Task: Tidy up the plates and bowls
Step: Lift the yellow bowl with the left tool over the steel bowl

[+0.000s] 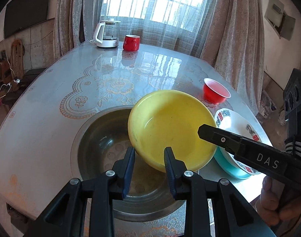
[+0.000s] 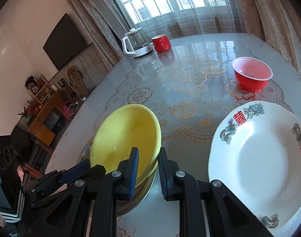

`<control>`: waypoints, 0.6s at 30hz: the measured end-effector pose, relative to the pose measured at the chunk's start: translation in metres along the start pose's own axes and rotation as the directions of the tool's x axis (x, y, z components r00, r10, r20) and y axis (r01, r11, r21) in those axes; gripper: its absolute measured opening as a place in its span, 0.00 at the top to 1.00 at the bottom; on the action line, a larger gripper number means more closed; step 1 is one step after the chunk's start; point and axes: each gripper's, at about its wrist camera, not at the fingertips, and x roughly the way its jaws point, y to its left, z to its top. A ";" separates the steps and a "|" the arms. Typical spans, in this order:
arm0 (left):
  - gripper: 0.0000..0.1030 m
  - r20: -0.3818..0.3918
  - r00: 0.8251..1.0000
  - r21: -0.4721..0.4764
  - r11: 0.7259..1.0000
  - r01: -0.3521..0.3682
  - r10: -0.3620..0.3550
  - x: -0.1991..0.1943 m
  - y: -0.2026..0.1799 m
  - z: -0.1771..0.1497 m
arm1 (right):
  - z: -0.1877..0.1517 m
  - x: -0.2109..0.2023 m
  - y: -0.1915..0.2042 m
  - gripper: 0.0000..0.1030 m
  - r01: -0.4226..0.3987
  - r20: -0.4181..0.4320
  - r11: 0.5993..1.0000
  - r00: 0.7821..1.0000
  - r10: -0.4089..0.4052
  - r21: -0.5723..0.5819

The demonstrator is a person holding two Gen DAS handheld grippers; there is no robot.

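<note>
Over the steel basin, right claw grips yellow bowl; left claw released — empty.

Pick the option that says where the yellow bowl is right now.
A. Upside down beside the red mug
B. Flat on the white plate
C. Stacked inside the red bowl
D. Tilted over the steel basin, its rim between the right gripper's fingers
D: the yellow bowl hangs tilted over the steel basin, its rim pinched by the right gripper, clear of the white plate and the red bowl.
</note>
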 end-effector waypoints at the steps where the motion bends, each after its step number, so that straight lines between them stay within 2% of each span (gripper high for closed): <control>1: 0.70 0.000 1.000 -0.002 1.000 -0.004 0.004 -0.001 0.002 -0.002 | -0.002 0.001 0.002 0.81 0.000 -0.006 1.000 1.000 0.000 -0.005; 13: 0.69 -0.039 0.999 -0.026 0.999 -0.031 0.030 0.003 0.013 -0.021 | -0.016 0.020 0.011 0.81 0.016 -0.069 0.999 0.997 -0.018 -0.037; 18: 0.69 -0.054 0.998 -0.025 0.999 -0.037 0.036 0.009 0.014 -0.023 | -0.015 0.021 0.014 0.81 0.023 -0.068 0.999 0.997 -0.026 -0.047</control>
